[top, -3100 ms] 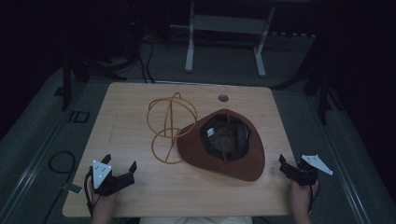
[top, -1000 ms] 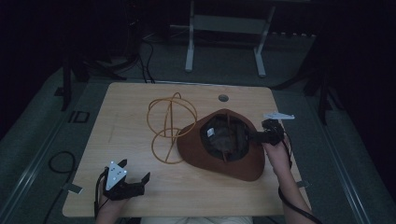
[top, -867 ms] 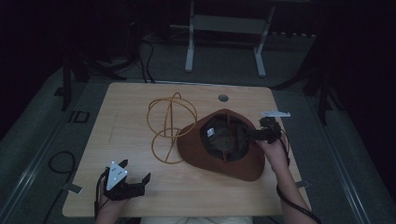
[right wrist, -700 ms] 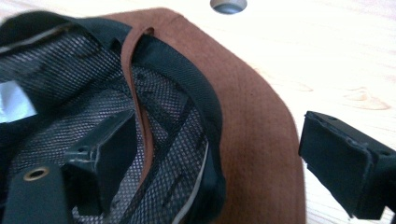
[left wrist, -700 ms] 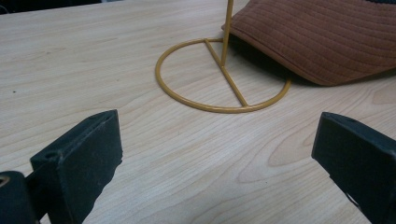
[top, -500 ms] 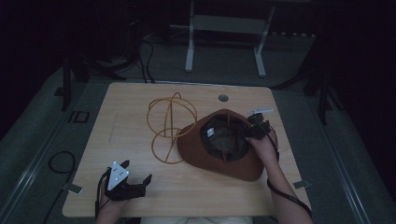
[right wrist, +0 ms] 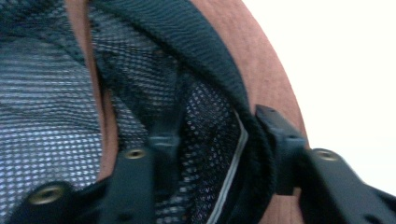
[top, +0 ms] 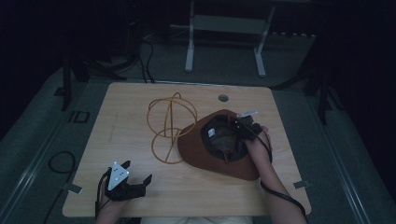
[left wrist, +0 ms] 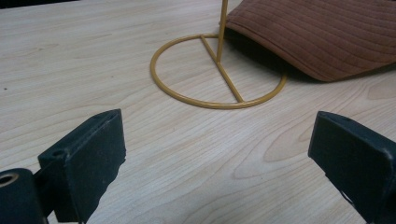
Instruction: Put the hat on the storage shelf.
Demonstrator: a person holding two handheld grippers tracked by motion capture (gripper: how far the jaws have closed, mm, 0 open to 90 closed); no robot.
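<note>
High view: right tool (top: 237, 127) tipped into upturned hat (top: 219, 161), jaws just closing across its sweatband.

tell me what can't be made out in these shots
- Whether the right gripper pads already press the hat band: right gripper view is blurred.
- Top of the wire stand: cut off by the left gripper view's upper edge.
- Label inside the hat: too small in the high view.

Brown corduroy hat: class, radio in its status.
Right gripper closing on brown corduroy hat, one jaw inside crown. Left gripper open, idle. Yellow wire stand touching brim.
</note>
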